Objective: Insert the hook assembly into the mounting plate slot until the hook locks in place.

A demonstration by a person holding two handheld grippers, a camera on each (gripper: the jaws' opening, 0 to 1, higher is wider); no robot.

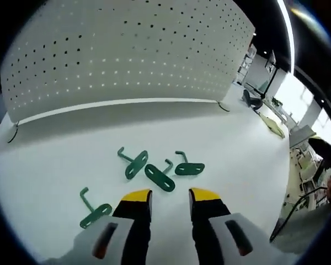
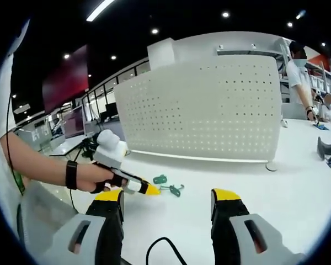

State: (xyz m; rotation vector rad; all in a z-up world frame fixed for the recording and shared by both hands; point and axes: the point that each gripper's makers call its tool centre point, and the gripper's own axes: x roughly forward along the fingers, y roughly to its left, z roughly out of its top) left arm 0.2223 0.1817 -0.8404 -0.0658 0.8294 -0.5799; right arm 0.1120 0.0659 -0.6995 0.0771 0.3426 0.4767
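White tabletop [image 1: 220, 138], pegboard [image 1: 127, 49] upper frame — no hook mounted yet.
Four green hooks [image 1: 160, 178] lie loose mid-frame; left gripper [image 1: 170, 194] and right gripper [image 2: 168, 196] both wide, empty — insertion all remains.

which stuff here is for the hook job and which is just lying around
For the job:
green hooks
white pegboard
left claw
right claw

Lying about:
dark holder on the table
yellow-green piece at the table edge
black cable

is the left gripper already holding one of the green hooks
No, the left gripper is open and empty above the table; four green hooks lie loose.
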